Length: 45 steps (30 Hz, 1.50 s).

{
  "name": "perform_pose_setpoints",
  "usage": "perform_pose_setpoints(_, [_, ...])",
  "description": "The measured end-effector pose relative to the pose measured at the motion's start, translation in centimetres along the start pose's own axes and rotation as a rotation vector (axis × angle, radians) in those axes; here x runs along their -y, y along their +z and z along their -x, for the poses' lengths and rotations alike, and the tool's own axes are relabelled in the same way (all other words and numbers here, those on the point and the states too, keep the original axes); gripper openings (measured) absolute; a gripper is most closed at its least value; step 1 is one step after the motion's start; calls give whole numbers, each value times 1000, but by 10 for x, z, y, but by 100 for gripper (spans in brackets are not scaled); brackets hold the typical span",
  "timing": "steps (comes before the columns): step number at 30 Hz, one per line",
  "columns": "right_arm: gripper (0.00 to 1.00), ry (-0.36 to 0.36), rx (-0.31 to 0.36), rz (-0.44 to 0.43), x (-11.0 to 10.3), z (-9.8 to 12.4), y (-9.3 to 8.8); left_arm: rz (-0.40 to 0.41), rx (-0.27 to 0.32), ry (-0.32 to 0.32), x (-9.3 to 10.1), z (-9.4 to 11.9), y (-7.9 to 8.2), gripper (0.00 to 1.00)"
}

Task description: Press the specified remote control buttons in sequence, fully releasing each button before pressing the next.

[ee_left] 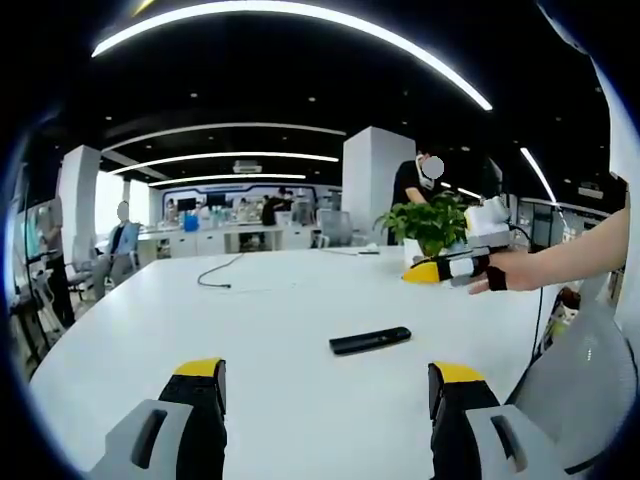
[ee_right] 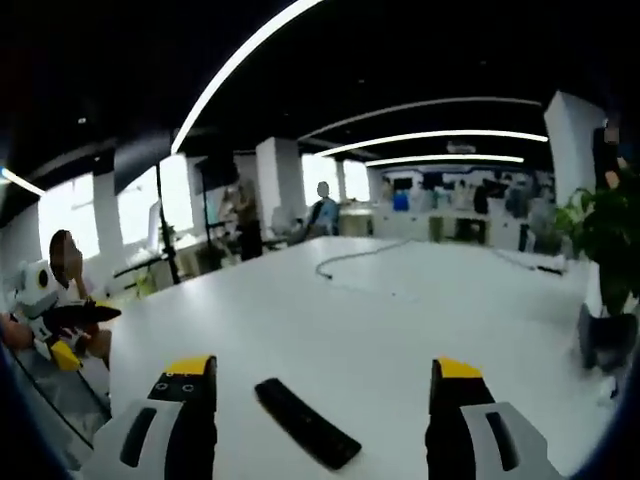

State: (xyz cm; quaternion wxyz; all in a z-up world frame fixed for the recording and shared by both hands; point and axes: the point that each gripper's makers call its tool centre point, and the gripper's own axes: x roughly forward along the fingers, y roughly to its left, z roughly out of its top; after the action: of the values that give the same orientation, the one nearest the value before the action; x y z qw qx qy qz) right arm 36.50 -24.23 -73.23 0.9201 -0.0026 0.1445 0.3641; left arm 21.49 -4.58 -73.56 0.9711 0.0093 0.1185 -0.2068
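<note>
Big white table [ee_left: 300,300] here, pretty bare. A black remote [ee_left: 370,341] lies flat near the middle, a loose cable [ee_left: 215,275] trails toward the far edge, and a potted plant [ee_left: 428,225] stands at the far right edge.

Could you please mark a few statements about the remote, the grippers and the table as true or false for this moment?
1. The remote control lies flat on the white table. True.
2. The left gripper is clamped on the remote. False: its jaws stand open and apart, with the remote lying beyond them, untouched.
3. A potted plant stands on the table. True.
4. The right gripper is pressing a button. False: its jaws stand open with the remote between them, and no contact is visible.
5. A dark cable lies on the table's far part. True.
</note>
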Motion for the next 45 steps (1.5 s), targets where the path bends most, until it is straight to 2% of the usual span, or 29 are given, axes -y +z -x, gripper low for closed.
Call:
perform_pose_setpoints(4, [99, -33, 37, 19, -2, 9, 9, 4, 6, -4, 1, 0, 1, 87])
perform_pose_setpoints(5, [98, -40, 41, 54, -1, 13, 12, 4, 6, -4, 1, 0, 1, 87])
perform_pose_setpoints(7, [99, -56, 51, 58, -3, 18, 15, 5, 6, -5, 1, 0, 0, 87])
perform_pose_setpoints(15, [99, -69, 85, 54, -12, 34, 27, 8, 2, -11, 1, 1, -1, 87])
perform_pose_setpoints(27, [99, -107, 138, 39, -29, 75, 39, 23, -5, -17, 2, 1, -2, 87])
perform_pose_setpoints(30, [99, -129, 148, 48, -31, 86, 41, 18, -9, -27, 4, 0, -3, 87])
perform_pose_setpoints(33, [99, -194, 144, 123, -27, 100, 42, 19, -15, -35, 6, -1, -3, 87])
perform_pose_setpoints(36, [99, -208, 149, 157, -29, 110, 43, 21, -15, -36, 6, -1, -3, 86])
perform_pose_setpoints(45, [99, -227, 164, 148, -32, 132, 41, 22, -20, -31, 7, -1, -3, 86])
